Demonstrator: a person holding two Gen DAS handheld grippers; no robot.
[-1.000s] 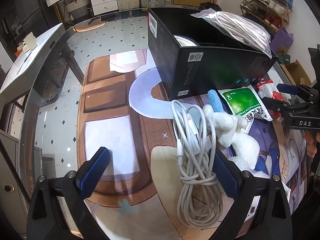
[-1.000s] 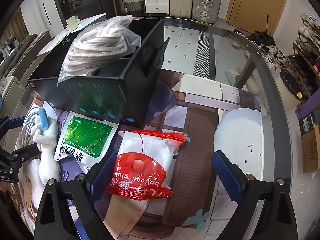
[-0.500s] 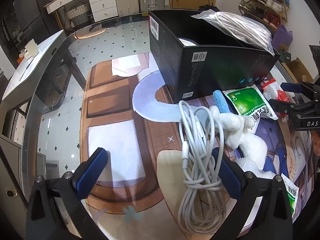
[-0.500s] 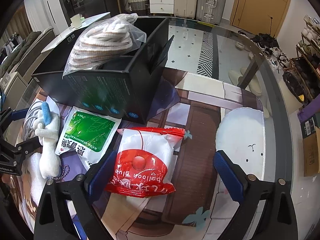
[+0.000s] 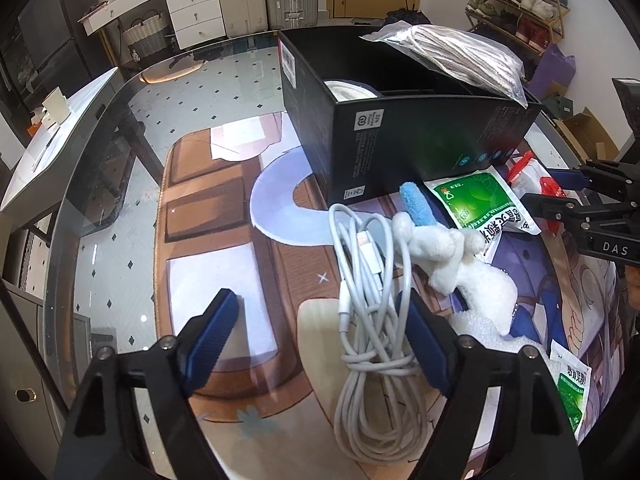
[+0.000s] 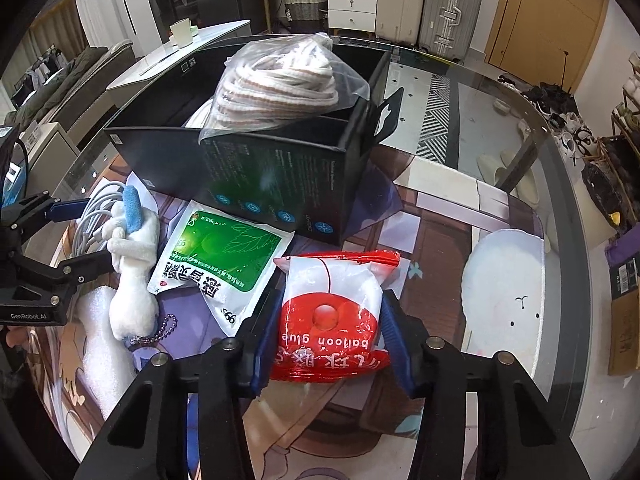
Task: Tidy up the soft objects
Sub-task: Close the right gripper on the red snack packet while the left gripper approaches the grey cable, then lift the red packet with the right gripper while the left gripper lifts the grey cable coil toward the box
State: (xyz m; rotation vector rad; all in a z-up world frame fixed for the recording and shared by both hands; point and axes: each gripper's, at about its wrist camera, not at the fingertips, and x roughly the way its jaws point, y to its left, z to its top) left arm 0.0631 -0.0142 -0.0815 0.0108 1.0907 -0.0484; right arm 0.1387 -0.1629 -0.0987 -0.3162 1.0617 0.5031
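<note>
My right gripper [image 6: 331,332] is closing, and its blue pads press both sides of a red and white balloon-glue packet [image 6: 330,312] on the glass table. My left gripper [image 5: 318,338] is also closing around a coiled white cable [image 5: 368,320]. Its right pad is at the coil and its left pad stands well clear. Beside the cable lies a white plush toy [image 5: 448,256] with a blue part, then a green packet [image 6: 216,256]. A black box [image 6: 280,184] behind them holds a clear bag of striped cloth [image 6: 276,84].
White foam [image 5: 480,328] and a small green packet [image 5: 570,392] lie by the plush toy. The glass table's curved edge [image 6: 560,184] runs on the right. A patterned rug shows through the glass. Shoes, suitcases and drawers stand on the floor beyond.
The right jaws have come in from wide open onto the red packet's sides. The left jaws have narrowed around the cable, whose coil now sits closer to the right pad.
</note>
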